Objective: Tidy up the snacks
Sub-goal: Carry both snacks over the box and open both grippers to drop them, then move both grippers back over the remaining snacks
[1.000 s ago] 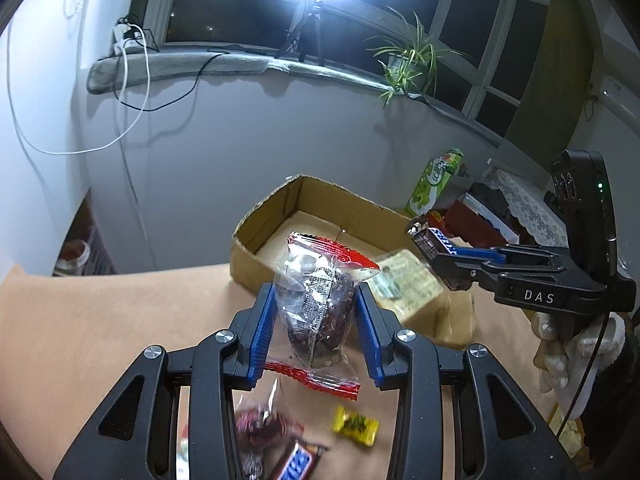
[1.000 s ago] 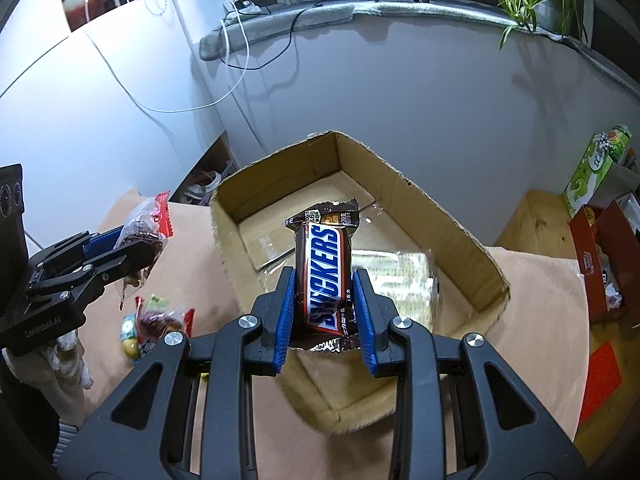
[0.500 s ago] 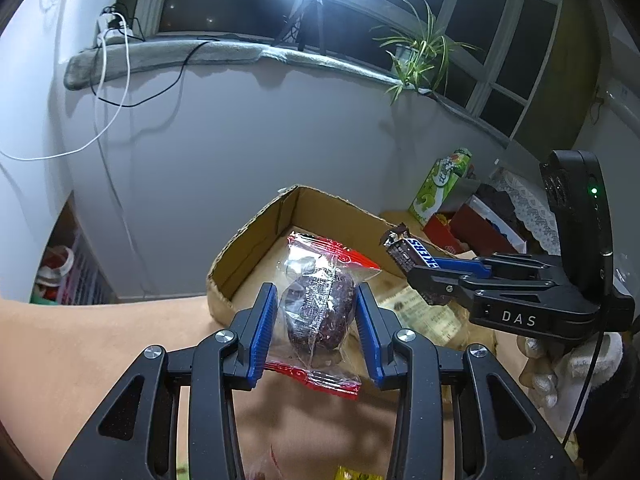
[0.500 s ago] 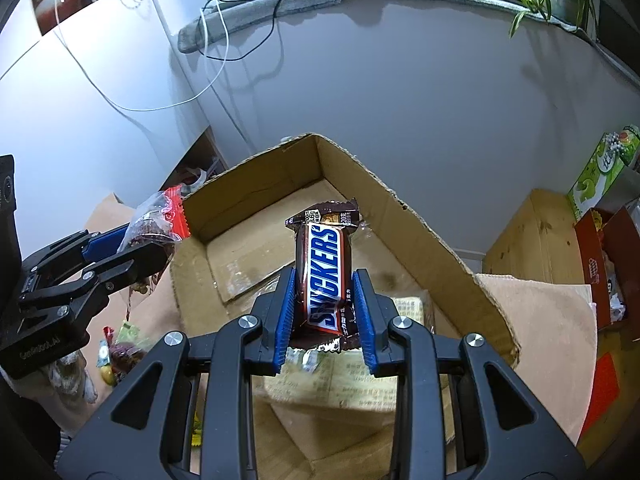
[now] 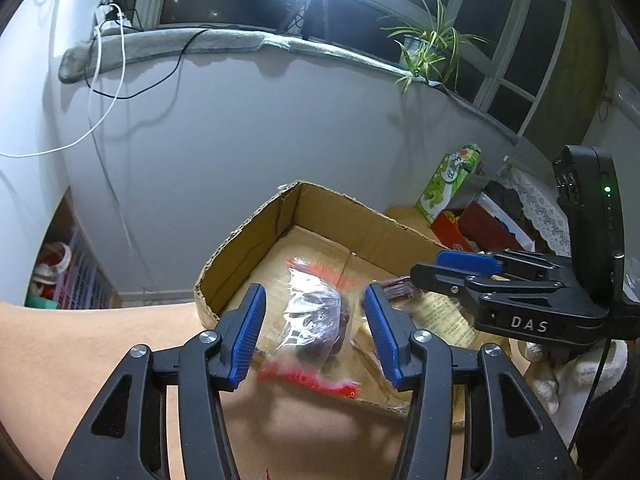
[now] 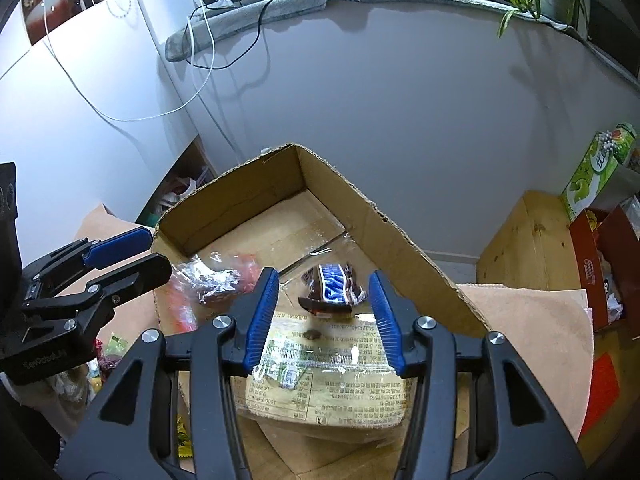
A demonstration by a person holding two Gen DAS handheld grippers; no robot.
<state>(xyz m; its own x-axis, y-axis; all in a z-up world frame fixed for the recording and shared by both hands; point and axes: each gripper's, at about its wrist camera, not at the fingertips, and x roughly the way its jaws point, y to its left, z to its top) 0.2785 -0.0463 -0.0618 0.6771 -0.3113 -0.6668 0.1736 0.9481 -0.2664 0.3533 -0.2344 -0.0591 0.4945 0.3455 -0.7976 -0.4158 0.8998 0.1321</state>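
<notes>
We see both tools held over an open cardboard box (image 5: 256,240) that sits on a tan-covered counter (image 5: 80,344). Our left tool (image 5: 312,334) has its blue pads spread apart, gripping nothing; between them, blurred, a clear snack bag with red ends (image 5: 316,320) lies apart from both pads, over the box floor near the box's near wall. From the right wrist view the same bag (image 6: 212,276) shows at the left side of the box interior, just beyond the left tool (image 6: 120,260), whose blue-padded fingers reach in over the box's left edge. Our right tool (image 6: 324,312) is likewise spread wide, with nothing clamped; in the gap beyond its pads a Snickers bar (image 6: 332,288) sits tilted and slightly blurred inside the box, touching neither pad. We cannot tell whether the bar has settled on the box floor or is just above it. Under the right tool, a flat clear-wrapped package with printed text (image 6: 320,376) lies in the near part of the box. In the left wrist view the right tool (image 5: 460,268) enters from the right over the box, held by a white-gloved hand (image 5: 568,372). A few small wrapped candies (image 6: 112,344) lie on the counter left of the box. A green carton (image 6: 596,168) and a red box (image 6: 600,264) stand off to the right, and a spider plant (image 5: 424,52) sits on the window ledge.
</notes>
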